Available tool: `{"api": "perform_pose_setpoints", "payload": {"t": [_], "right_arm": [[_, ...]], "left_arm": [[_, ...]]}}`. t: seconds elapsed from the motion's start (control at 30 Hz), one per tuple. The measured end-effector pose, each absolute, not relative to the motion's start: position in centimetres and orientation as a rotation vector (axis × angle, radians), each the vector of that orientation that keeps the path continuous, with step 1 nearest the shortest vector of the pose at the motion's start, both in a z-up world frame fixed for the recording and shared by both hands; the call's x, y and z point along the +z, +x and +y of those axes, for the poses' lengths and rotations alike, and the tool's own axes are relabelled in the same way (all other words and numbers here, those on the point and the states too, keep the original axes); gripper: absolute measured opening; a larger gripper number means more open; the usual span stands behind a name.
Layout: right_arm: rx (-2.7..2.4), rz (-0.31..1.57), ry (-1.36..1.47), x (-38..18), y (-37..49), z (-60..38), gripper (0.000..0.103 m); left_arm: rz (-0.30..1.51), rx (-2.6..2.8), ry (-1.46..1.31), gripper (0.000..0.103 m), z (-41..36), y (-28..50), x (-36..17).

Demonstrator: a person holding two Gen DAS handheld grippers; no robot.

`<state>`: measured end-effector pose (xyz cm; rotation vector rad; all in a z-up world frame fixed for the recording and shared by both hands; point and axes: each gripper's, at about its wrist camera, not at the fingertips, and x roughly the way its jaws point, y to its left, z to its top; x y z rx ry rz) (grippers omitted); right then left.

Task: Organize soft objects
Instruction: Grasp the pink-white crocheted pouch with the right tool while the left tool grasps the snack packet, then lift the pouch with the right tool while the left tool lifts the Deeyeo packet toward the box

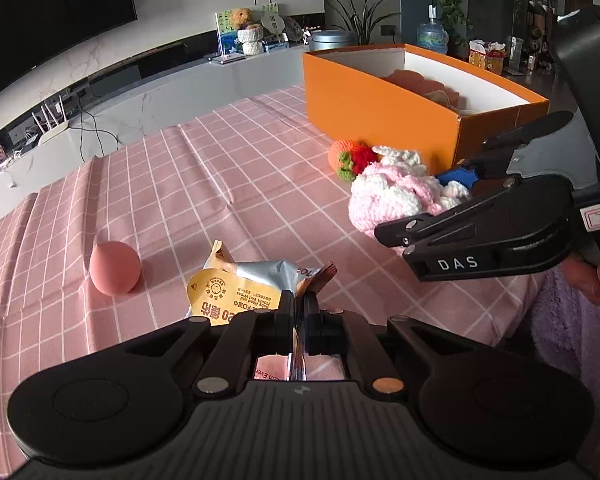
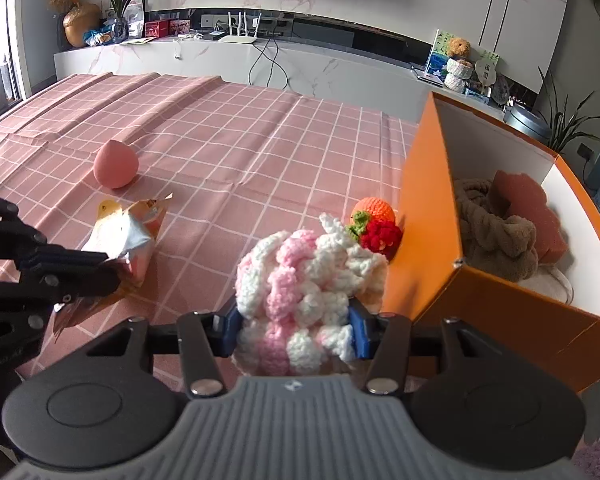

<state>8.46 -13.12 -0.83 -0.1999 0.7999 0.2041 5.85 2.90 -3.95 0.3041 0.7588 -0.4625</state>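
The pink-and-white crocheted yarn bundle (image 2: 300, 292) sits squeezed between the right gripper's (image 2: 296, 334) blue pads, just beside the open orange cardboard box (image 2: 428, 216), which lies to its right. The left gripper (image 1: 298, 320), farther from the box, pinches the crinkled foil wet-wipes packet (image 1: 252, 288) on the pink checked tablecloth (image 1: 204, 184).

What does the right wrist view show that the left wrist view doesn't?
Only the right wrist view: the orange box's inside, holding a brown fluffy towel and a pink sponge block; also the right gripper's blue pads squeezing the pink-and-white crocheted bundle.

Only the left wrist view: the left gripper shut on the silver-and-yellow wet-wipes packet's edge.

Both: the pink egg-shaped sponge, the crocheted orange and red fruits, the pink checked tablecloth.
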Motion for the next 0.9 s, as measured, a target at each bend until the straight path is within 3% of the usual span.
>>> {"api": "perform_pose_setpoints", "payload": {"t": [0.17, 0.23, 0.27, 0.37, 0.43, 0.5, 0.63, 0.9], "right_arm": [[0.223, 0.799, -0.198, -1.1, 7.6, -12.9, 0.052], [0.233, 0.794, -0.198, -1.1, 7.3, -12.8, 0.052], [0.235, 0.793, -0.197, -1.0, 7.1, -12.9, 0.052], [0.229, 0.789, -0.180, -0.9, 7.0, -13.3, 0.052], [0.222, 0.784, -0.158, -0.8, 6.9, -13.7, 0.052], [0.223, 0.778, -0.138, -0.7, 6.9, -14.0, 0.052], [0.246, 0.767, -0.162, -1.0, 7.0, -13.2, 0.052], [0.282, 0.753, -0.162, -2.1, 7.9, -11.9, 0.052]], "left_arm": [[0.790, -0.432, 0.248, 0.011, 3.8, 5.8, -4.4], [0.804, -0.423, 0.193, 0.023, 4.1, 5.8, -4.4], [0.806, -0.420, 0.168, 0.024, 4.3, 5.9, -4.4], [0.784, -0.400, 0.114, 0.046, 4.9, 5.4, -4.2], [0.759, -0.372, 0.052, 0.071, 5.4, 5.1, -3.7], [0.764, -0.309, -0.045, 0.083, 5.9, 5.4, -3.4], [0.818, -0.094, -0.165, 0.089, 6.9, 6.7, -4.0], [0.912, 0.058, -0.424, 0.090, 8.8, 9.2, -6.9]]}}
